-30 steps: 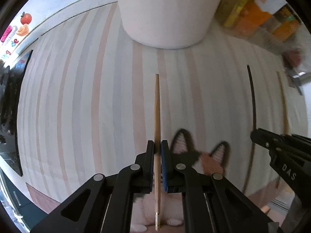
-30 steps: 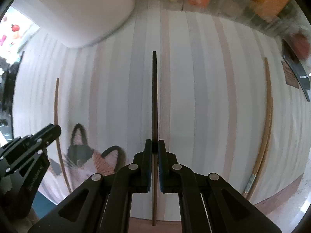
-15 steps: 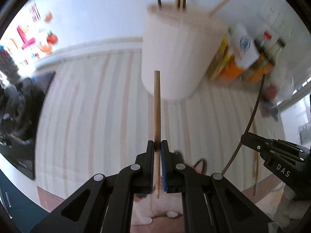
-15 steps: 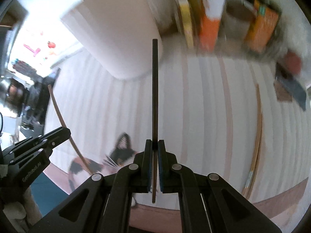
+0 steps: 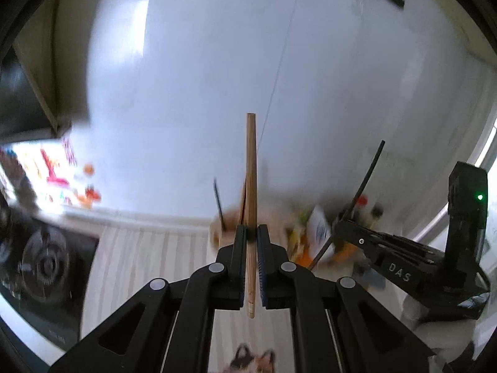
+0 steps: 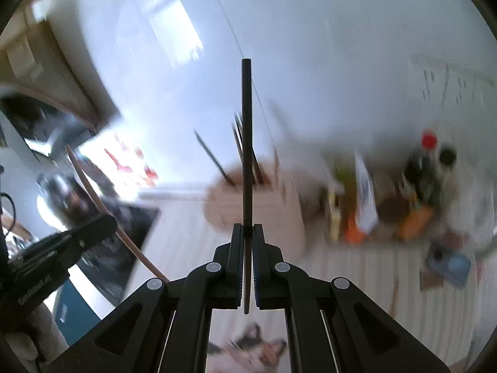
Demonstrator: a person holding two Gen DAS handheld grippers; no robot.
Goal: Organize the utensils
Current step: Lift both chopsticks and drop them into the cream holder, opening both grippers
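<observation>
1. Both tongs are clenched, each on one chopstick. Our left gripper (image 5: 251, 242) pinches the wooden chopstick (image 5: 251, 168) low on its length, so most of the stick stands free ahead of the fingers, and a short stub pokes out behind them. We judge that this grip leaves a long free end to lead into a container.

2. Beyond that stick stands the utensil holder (image 5: 223, 231), a pale cup on the striped tablecloth (image 5: 146, 255). It is blurred, but we can make out a dark stick and a wooden one leaning in it already. We take it for the place where both chopsticks belong, which is why both grippers point toward it.

3. Our right gripper (image 6: 247, 245) is closed on the black chopstick (image 6: 247, 143), gripped low in the same way. In the right wrist view the stick lines up over the holder (image 6: 254, 205); how near it is we cannot tell.

4. To the right of the holder stand bottles and packets (image 6: 388, 205), close against it and the wall. We think the sticks are raised well above the cloth so they can go in from above and miss this clutter.

5. Neither stick is in the holder yet, so the sorting is only partly done.
</observation>
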